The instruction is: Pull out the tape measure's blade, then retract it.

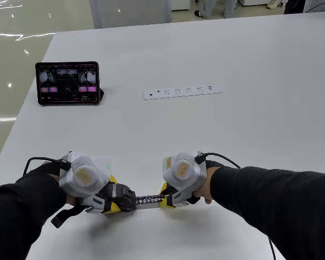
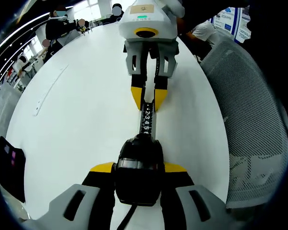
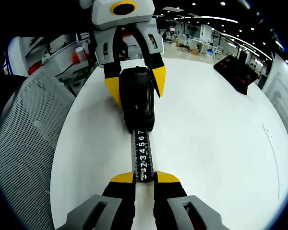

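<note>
Two grippers are holding a tape measure (image 1: 121, 198) low over a white table (image 1: 244, 135), its blade (image 1: 150, 200) partly out.
The left gripper (image 2: 139, 168) is clamping the tape measure's black case between its yellow tips. The blade (numbers up to seven are showing) is running straight ahead from it to the right gripper (image 3: 144, 178), whose jaws are pinching almost shut on the blade's end. Well beyond both grippers, a tablet (image 1: 68, 82) and a power strip (image 1: 181, 92) are lying on the table.

Tablet (image 1: 68, 82) and power strip (image 1: 182, 91) beyond tape measure (image 1: 122, 196)
</note>
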`<state>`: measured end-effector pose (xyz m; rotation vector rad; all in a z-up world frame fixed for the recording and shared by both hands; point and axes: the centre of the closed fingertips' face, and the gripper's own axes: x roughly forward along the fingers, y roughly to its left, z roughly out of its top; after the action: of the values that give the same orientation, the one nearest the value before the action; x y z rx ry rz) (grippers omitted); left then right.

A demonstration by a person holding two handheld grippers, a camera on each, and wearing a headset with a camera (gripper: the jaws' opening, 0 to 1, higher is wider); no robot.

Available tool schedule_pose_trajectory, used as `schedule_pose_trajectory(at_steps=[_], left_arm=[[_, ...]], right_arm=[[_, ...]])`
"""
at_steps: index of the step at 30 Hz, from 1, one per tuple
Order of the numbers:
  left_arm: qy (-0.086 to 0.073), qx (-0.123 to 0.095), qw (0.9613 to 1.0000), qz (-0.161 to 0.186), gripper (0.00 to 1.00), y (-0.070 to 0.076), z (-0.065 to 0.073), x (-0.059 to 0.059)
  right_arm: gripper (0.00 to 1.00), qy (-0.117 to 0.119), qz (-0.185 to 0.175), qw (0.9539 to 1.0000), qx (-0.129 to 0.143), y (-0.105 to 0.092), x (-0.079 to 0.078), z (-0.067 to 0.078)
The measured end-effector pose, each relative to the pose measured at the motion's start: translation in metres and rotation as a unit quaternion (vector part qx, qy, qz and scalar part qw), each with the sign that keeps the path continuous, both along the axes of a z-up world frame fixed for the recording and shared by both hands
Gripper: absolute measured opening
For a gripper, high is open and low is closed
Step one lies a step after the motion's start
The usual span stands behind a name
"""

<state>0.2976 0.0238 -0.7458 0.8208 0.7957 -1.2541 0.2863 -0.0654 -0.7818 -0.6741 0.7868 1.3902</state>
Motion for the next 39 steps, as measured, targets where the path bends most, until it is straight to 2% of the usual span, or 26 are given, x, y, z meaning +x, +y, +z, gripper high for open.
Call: schedule_pose_trajectory(at_steps=[9,21,39], left_arm=[[-0.004,-0.002,1.0000,0.002,0.31,0.000,0.001,0.000],[-0.001,-0.008,0.9999,0.007,0.32,0.000,0.001,0.001],[-0.005,-0.002,1.0000,0.001,0.32,-0.001,0.000,0.000]], right_arm=[[0.10,0.001,-0.004,1.0000,0.001,-0.008,0.001,0.001],[0.10,0.004,-0.012,0.9999,0.001,-0.021,0.002,0.002],[0.10,0.000,-0.013,0.9999,-0.001,-0.034,-0.001,0.002]])
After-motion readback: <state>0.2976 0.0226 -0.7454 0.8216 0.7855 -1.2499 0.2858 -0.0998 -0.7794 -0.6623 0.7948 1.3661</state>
